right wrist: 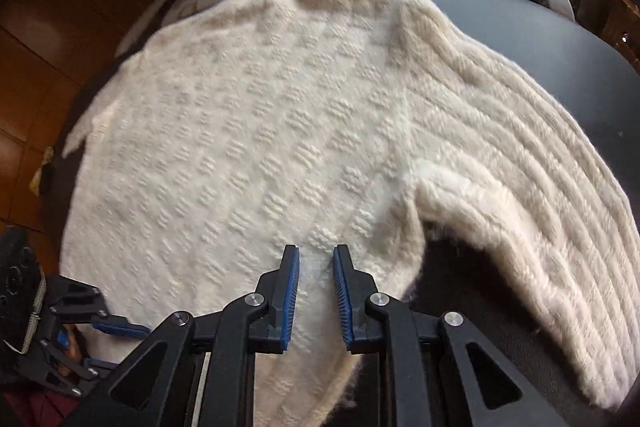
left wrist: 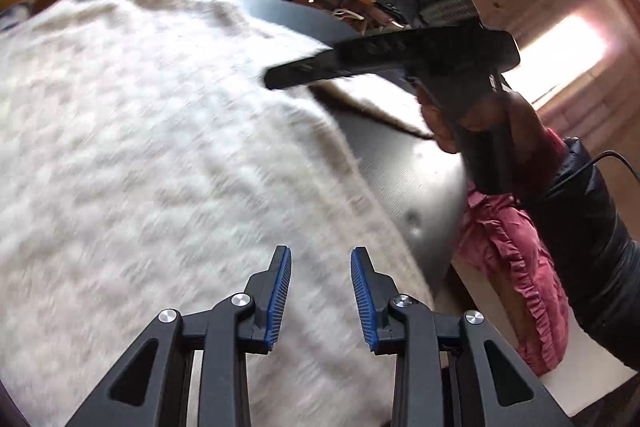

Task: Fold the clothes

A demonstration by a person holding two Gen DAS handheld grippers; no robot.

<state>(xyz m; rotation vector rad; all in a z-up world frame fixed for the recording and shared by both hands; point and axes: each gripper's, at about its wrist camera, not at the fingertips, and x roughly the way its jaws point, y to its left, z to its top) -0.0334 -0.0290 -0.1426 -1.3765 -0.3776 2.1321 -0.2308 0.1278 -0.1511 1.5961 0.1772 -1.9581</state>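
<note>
The cream sweater [right wrist: 256, 131] lies spread over the dark table [right wrist: 560, 39], one sleeve [right wrist: 520, 163] curving toward its right edge; left tongs [left wrist: 321, 287] and right tongs [right wrist: 316, 287] both hover apart above it

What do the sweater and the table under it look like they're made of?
Sweater: looks like thick, fuzzy cream wool or acrylic knit, with raised block stitches on the body, ribbed sleeve and a hairy edge. Table: smooth dark grey with a soft sheen, likely painted metal or laminate; which one can't be told.
</note>
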